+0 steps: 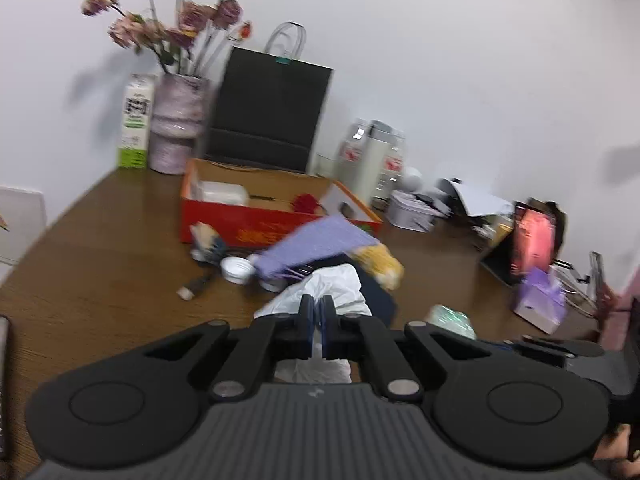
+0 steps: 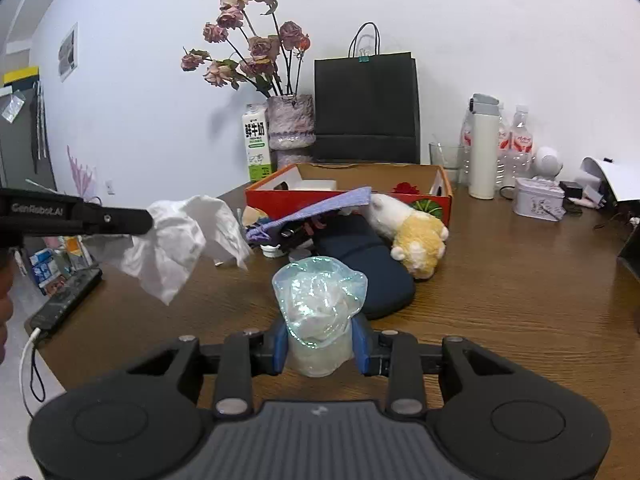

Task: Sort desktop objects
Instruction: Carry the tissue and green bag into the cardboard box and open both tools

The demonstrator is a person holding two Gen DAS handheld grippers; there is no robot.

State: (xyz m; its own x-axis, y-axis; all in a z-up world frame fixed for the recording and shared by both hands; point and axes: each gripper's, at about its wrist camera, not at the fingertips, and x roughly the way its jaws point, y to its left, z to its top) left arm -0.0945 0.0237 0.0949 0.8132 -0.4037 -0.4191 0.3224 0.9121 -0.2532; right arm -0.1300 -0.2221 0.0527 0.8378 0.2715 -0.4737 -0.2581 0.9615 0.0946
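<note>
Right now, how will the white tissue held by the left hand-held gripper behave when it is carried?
The white tissue probably stays floppy: it hangs in loose folds from the left hand-held gripper. It seems very light, so it may flutter. Pinched at one edge only, it might tear or slip.

Surface [image 2: 520, 280]: brown wood grain. Box [image 2: 304, 199]: red-orange outside, plain tan inside. Bag [image 2: 366, 108]: black, with a teal clip [image 2: 363, 58]. Vase [image 2: 290, 122]: mottled pink and white. Roses [image 2: 256, 46]: faded pink on dark stems. Carton [image 2: 256, 142]: white, green at the base, black print. Tissue [image 2: 180, 236]: white. Crumpled film [image 2: 320, 300]: clear with a pale green tint. Plush [image 2: 412, 236]: white and yellow. Cloth [image 2: 316, 210]: lilac. Cushion [image 2: 376, 276]: navy. Tongs: black with blue pads [image 2: 280, 346].
</note>
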